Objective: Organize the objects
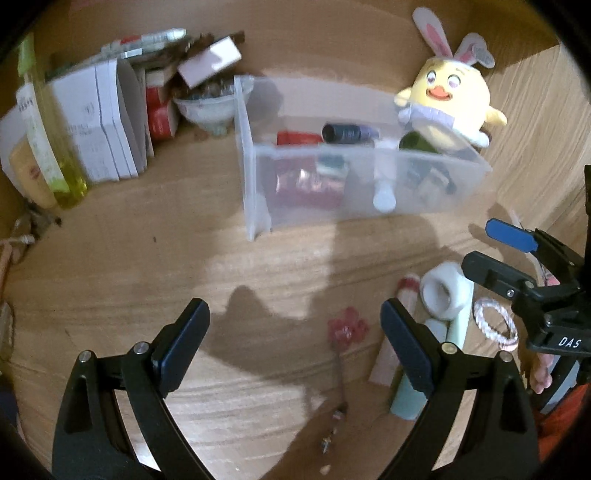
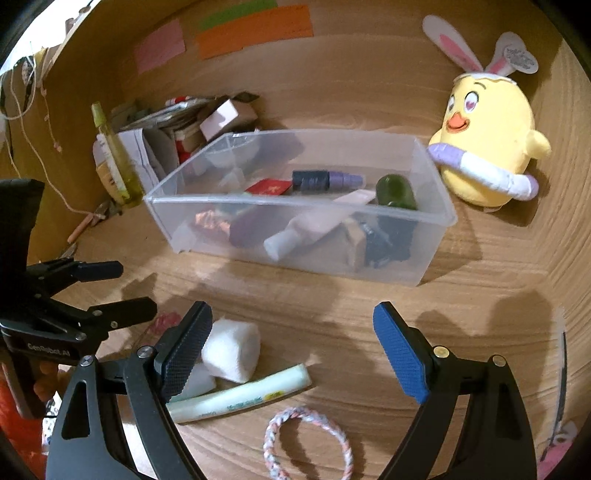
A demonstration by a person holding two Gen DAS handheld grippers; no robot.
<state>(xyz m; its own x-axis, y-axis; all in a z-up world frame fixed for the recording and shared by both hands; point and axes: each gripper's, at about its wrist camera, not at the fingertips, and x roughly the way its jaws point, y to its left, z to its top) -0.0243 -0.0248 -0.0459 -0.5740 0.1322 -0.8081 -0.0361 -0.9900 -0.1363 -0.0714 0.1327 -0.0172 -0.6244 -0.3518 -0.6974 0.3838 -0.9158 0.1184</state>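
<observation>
A clear plastic bin (image 2: 436, 218) (image 1: 255, 162) stands on the wooden desk and holds several bottles, tubes and small boxes. Loose on the desk in front of it lie a white gauze roll (image 2: 232, 350) (image 1: 443, 291), a pale green tube (image 2: 243, 398) (image 1: 406, 402), a braided bracelet (image 2: 306, 443) (image 1: 495, 325) and a pink flower hairpin (image 1: 347, 332). My right gripper (image 2: 291, 354) is open and empty above the tube and bracelet; its left finger is beside the roll. My left gripper (image 1: 295, 350) is open and empty over bare desk, left of the hairpin.
A yellow chick plush with bunny ears (image 2: 491, 147) (image 1: 450, 99) sits right of the bin. Boxes and papers (image 1: 103, 122), a yellow-green bottle (image 1: 55, 147) and a small bowl (image 1: 207, 107) crowd the back left. Sticky notes (image 2: 255, 29) hang on the back wall.
</observation>
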